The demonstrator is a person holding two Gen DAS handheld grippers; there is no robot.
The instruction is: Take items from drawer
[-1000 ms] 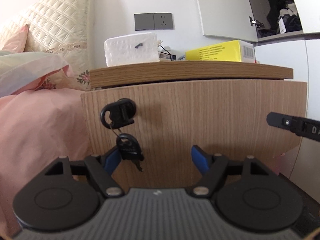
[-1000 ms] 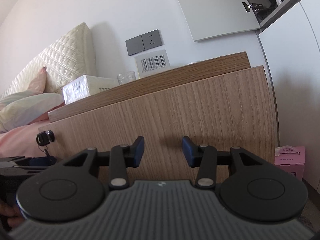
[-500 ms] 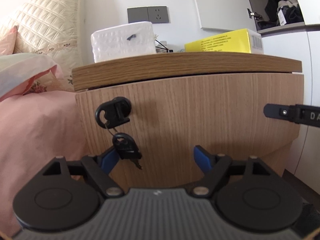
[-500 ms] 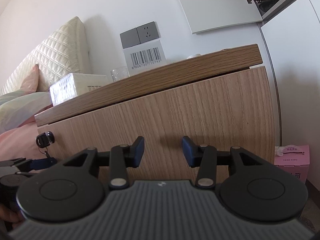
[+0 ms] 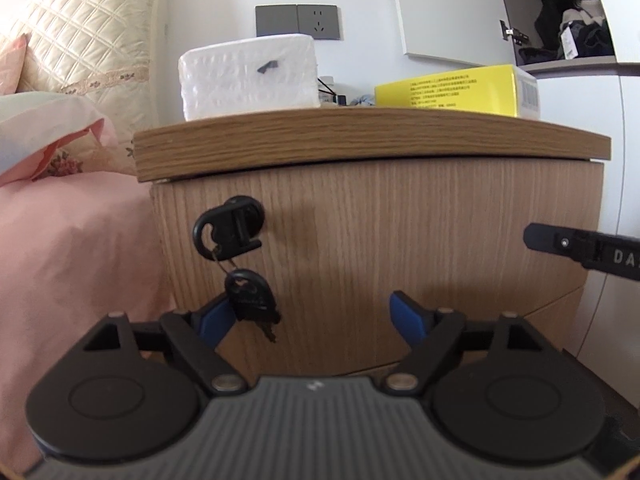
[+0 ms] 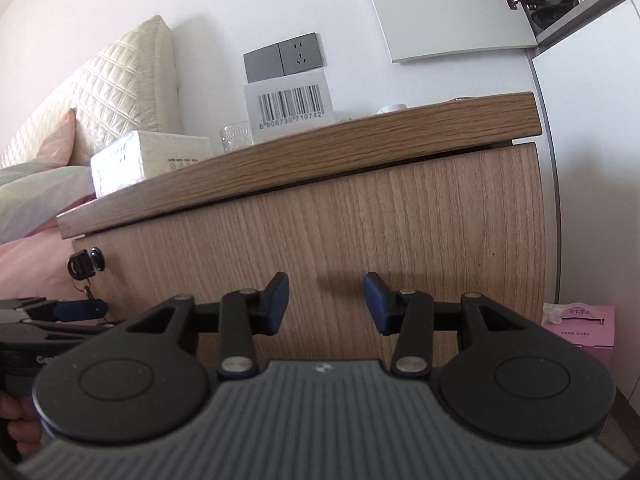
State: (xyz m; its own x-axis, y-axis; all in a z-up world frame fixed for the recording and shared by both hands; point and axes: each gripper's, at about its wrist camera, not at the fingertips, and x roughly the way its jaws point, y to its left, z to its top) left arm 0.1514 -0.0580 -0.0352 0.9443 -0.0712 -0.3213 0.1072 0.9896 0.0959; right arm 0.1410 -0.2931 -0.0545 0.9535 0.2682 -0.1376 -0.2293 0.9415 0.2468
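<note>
While the left wrist view faces the nightstand, the drawer (image 5: pixel 400 248) is closed beneath the tabletop (image 5: pixel 360 140). A key (image 5: pixel 228 232) sits in its lock, with a second key (image 5: pixel 250 300) hanging below. The left gripper (image 5: pixel 310 316) has its jaws released and empty. Above the drawer stand a white tissue pack (image 5: pixel 248 72) and a yellow box (image 5: pixel 452 90).

From the right wrist view, the right gripper (image 6: pixel 324 300) likewise has its jaws released, near the drawer front. A pink box (image 6: pixel 580 326) sits right of the drawer.
</note>
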